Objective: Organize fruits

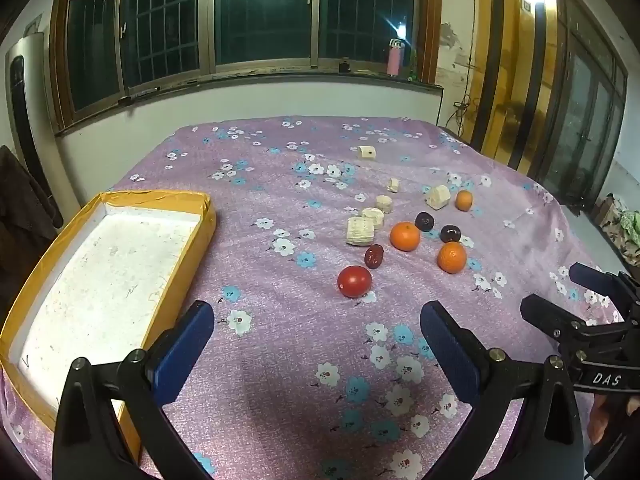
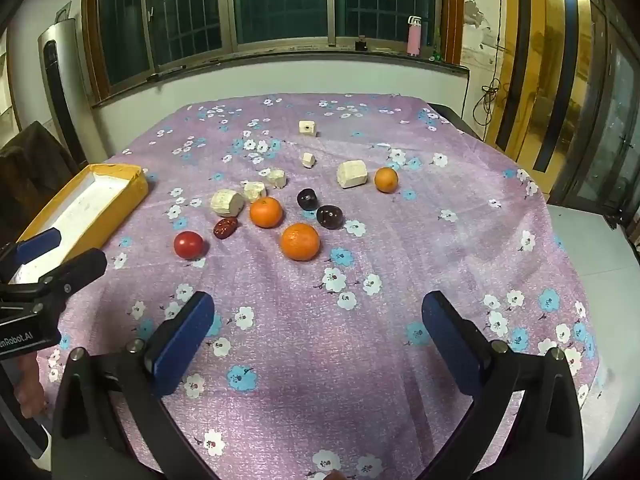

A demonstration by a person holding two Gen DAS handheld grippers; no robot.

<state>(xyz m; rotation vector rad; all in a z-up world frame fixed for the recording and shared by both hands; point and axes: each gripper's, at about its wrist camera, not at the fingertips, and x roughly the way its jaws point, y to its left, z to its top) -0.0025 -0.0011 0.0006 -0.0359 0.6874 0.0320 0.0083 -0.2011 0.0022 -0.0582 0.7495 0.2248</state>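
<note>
Fruits lie loose on the purple flowered cloth (image 2: 360,360): a red tomato (image 2: 188,244), a red date (image 2: 225,227), three oranges (image 2: 300,241) (image 2: 266,211) (image 2: 386,179) and two dark plums (image 2: 329,216) (image 2: 307,199). In the left wrist view the tomato (image 1: 354,281) is nearest. A yellow tray with a white floor (image 1: 132,200) lies at the left, also in the right wrist view (image 2: 132,196). My left gripper (image 1: 316,332) is open and empty above the cloth beside the tray. My right gripper (image 2: 318,320) is open and empty, short of the fruits.
Several pale foam-like chunks (image 2: 227,202) lie among and behind the fruits. The table's right edge (image 2: 576,240) drops to the floor. A wall with windows (image 2: 280,4) stands behind the table. A pink bottle (image 2: 413,40) stands on the sill.
</note>
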